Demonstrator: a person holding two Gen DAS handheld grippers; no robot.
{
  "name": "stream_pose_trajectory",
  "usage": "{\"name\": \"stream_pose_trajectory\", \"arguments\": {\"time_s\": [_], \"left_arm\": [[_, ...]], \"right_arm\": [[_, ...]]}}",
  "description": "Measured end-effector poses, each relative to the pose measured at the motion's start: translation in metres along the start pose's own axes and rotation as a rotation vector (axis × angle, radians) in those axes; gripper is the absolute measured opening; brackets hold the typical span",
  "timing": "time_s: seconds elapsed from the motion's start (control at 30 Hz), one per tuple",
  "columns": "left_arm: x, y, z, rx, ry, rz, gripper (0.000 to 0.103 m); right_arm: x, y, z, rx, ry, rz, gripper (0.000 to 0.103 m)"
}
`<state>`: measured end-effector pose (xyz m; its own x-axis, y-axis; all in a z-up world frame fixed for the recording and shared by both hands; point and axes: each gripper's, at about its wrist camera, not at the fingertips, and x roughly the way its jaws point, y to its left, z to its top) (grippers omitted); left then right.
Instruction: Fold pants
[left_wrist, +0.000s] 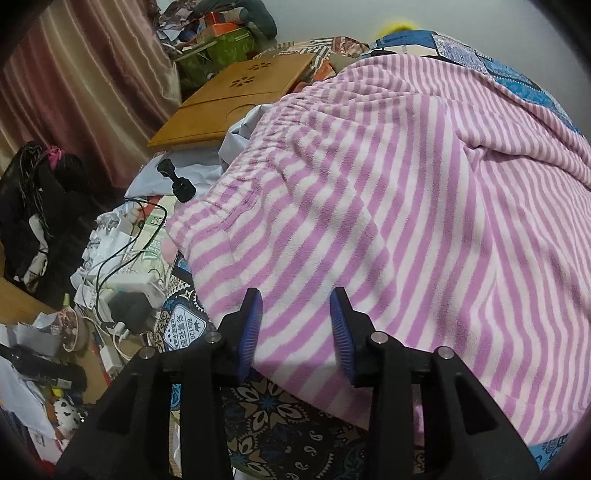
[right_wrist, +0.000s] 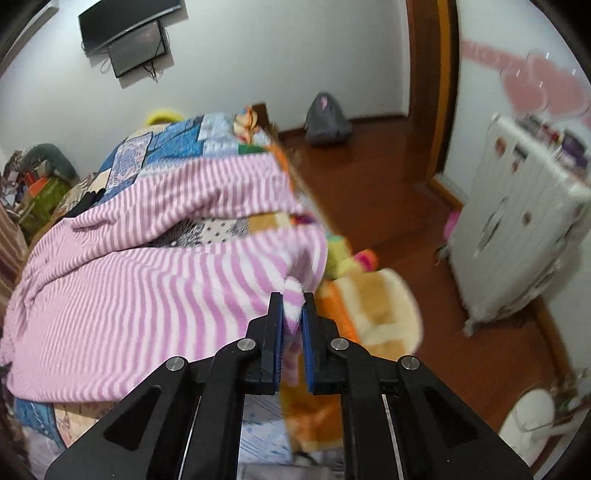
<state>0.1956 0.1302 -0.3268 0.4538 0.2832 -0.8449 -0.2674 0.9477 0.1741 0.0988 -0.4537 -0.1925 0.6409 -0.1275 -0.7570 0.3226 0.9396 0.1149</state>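
The striped pants (right_wrist: 147, 266) are spread across the bed (right_wrist: 177, 136), legs reaching its far edge. The right gripper (right_wrist: 293, 314) has its fingers pinched on a cuff — probably to carry it over for a fold. The left gripper (left_wrist: 295, 328) hovers with fingers wide near the waistband (left_wrist: 251, 166) side, holding nothing. The right view's blurry, so what's beyond the cuff is hard to make out.

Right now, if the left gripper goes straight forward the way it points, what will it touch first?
Most likely the striped pants: the open left gripper hangs just over the fabric, which fills its whole path. Depth is unclear.
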Motion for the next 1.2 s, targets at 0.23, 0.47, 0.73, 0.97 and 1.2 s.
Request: {"name": "stream_pose_trajectory", "arguments": {"time_s": [0.23, 0.47, 0.73, 0.97, 1.2], "left_arm": [[0.001, 0.000, 0.000, 0.014, -0.005, 0.016, 0.044], [0.002, -0.002, 0.000, 0.019, -0.004, 0.037, 0.048], [0.002, -0.004, 0.001, 0.025, 0.005, 0.064, 0.053], [0.003, -0.009, 0.000, 0.035, 0.002, 0.097, 0.054], [0.003, -0.007, -0.001, 0.023, 0.001, 0.089, 0.054]], "right_arm": [[-0.009, -0.048, -0.010, 0.060, 0.022, -0.172, 0.007], [0.037, -0.063, -0.016, 0.155, 0.120, -0.054, 0.038], [0.090, -0.044, -0.039, 0.219, 0.241, 0.079, 0.042], [0.085, -0.030, -0.061, 0.186, 0.232, 0.083, 0.031], [0.090, -0.023, -0.056, 0.099, 0.247, 0.079, 0.012]]}}
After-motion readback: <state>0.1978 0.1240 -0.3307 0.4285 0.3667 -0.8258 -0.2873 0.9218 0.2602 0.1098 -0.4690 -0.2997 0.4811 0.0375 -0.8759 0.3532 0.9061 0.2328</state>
